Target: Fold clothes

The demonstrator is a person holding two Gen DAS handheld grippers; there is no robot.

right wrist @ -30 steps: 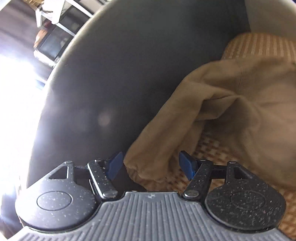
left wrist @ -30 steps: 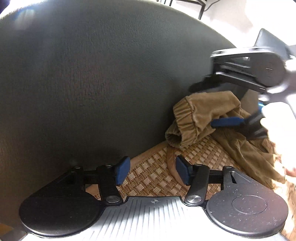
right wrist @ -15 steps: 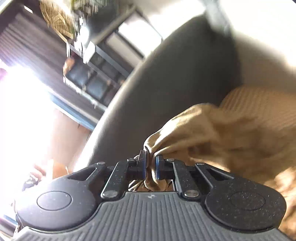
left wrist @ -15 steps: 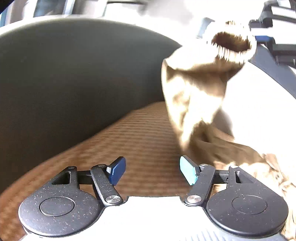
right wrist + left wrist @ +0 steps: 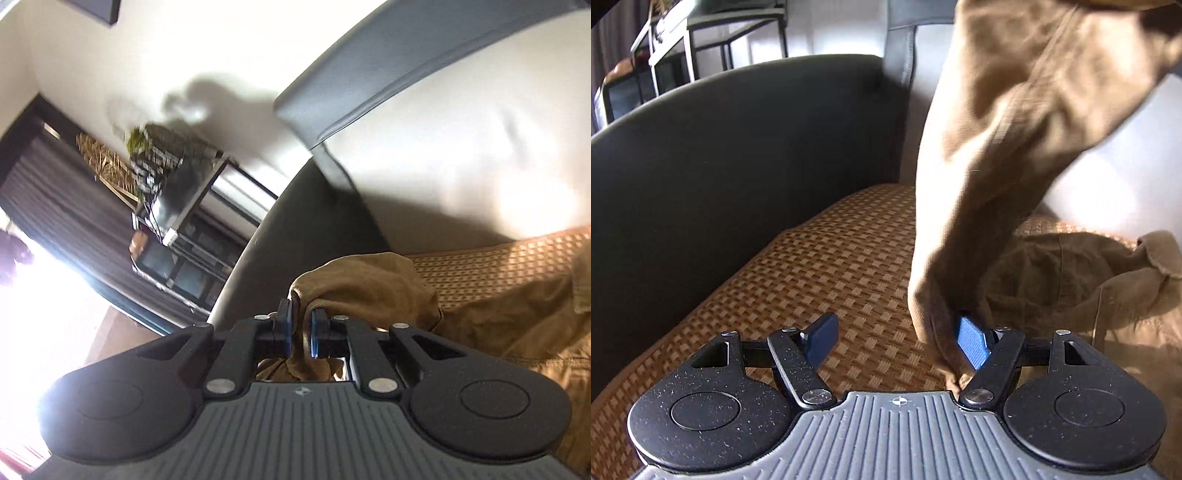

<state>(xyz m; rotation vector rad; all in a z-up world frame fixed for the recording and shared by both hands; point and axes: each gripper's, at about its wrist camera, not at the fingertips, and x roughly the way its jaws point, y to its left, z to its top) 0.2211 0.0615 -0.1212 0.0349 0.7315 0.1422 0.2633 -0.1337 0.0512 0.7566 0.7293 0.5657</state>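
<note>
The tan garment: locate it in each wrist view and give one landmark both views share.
Left wrist view: the tan garment hangs from top right down beside the open left hand-held gripper, the rest heaped at right.
Right wrist view: bottom centre and right, a fold pinched in the right hand-held gripper.
Shared landmark: the woven seat cushion.

Garment [image 5: 997, 147] top cut off by frame, shelf items [image 5: 155, 166] blurred
</note>
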